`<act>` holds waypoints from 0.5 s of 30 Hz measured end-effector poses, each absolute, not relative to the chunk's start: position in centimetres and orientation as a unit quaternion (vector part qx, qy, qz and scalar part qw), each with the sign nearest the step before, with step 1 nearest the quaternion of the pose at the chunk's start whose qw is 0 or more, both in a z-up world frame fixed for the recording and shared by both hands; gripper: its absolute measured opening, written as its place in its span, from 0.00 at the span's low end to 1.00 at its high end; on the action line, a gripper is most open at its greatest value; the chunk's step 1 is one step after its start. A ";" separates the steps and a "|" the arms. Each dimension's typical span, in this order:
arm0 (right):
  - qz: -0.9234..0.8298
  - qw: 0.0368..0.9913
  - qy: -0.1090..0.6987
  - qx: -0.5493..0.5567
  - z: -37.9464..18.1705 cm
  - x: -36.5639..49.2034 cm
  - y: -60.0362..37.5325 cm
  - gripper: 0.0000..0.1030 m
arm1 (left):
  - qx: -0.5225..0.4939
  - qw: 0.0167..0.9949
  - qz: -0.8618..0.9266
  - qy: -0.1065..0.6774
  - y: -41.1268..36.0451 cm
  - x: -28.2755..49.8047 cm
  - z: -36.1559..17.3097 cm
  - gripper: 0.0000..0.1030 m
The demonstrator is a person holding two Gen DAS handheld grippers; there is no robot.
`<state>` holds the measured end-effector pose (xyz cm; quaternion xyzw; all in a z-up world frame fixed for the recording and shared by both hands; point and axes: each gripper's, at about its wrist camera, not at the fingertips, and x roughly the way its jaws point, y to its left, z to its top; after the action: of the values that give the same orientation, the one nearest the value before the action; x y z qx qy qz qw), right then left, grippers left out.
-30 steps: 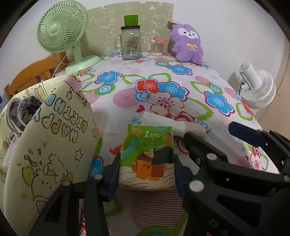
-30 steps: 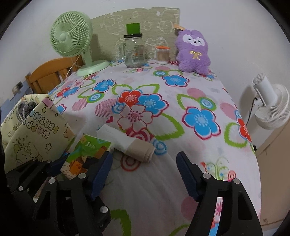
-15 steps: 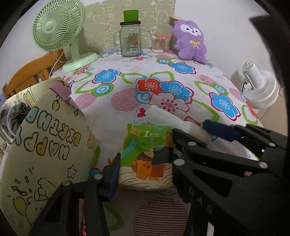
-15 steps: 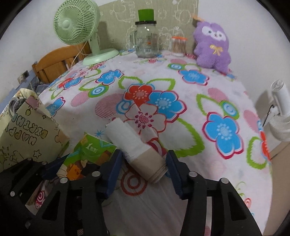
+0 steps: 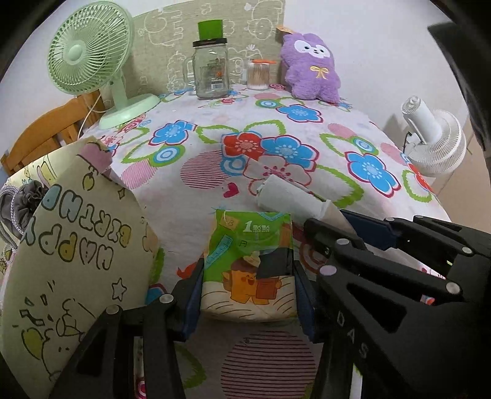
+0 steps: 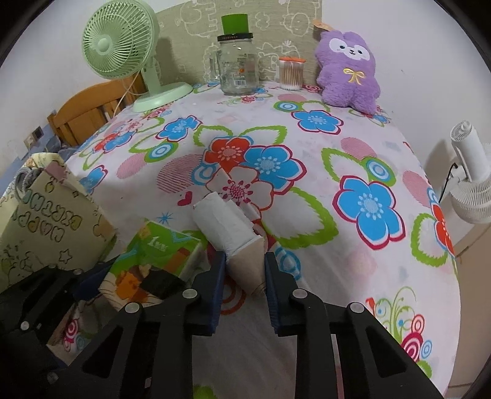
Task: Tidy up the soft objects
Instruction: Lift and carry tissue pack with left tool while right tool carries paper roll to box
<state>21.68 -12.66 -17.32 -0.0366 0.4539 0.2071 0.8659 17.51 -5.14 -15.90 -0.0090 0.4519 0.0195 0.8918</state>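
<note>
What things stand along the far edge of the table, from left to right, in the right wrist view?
Green fan → glass jar with the green cup on its lid → cotton swab container → purple plush toy.

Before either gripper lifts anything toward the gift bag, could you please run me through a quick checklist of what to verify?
1. Left gripper clamped on tissue pack: ok, pads press both sides.
2. Right gripper on the roll: ok; its jaws have just been closing, and the pads now meet the cardboard core end.
3. Right grip depth: not ok, only the core end is held.
4. Gift bag mouth open: cannot tell, mostly out of view.
5. Grippers clear of each other: not ok, they sit very close.
</note>
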 end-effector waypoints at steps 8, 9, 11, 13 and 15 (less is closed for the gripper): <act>0.193 0.871 0.451 -0.020 -16.6 20.2 -14.0 0.26 | -0.006 0.895 -0.002 0.447 -6.0 16.5 -15.2 0.51; 0.191 0.872 0.450 -0.019 -16.5 20.0 -14.1 0.26 | -0.006 0.895 -0.004 0.446 -6.1 16.3 -15.1 0.51; 0.187 0.874 0.449 -0.016 -16.2 19.6 -14.4 0.26 | -0.005 0.896 -0.009 0.445 -6.4 16.0 -14.9 0.51; 0.184 0.876 0.446 -0.013 -15.9 19.1 -14.7 0.26 | -0.004 0.897 -0.012 0.441 -6.6 15.6 -14.6 0.51; 0.181 0.878 0.443 -0.011 -15.5 18.7 -15.0 0.26 | -0.003 0.898 -0.018 0.439 -6.8 15.2 -14.3 0.51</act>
<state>18.65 -14.99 -15.51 -0.0111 0.4429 0.1814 0.8779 15.24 -6.80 -14.29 -0.0029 0.4395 -0.0177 0.8981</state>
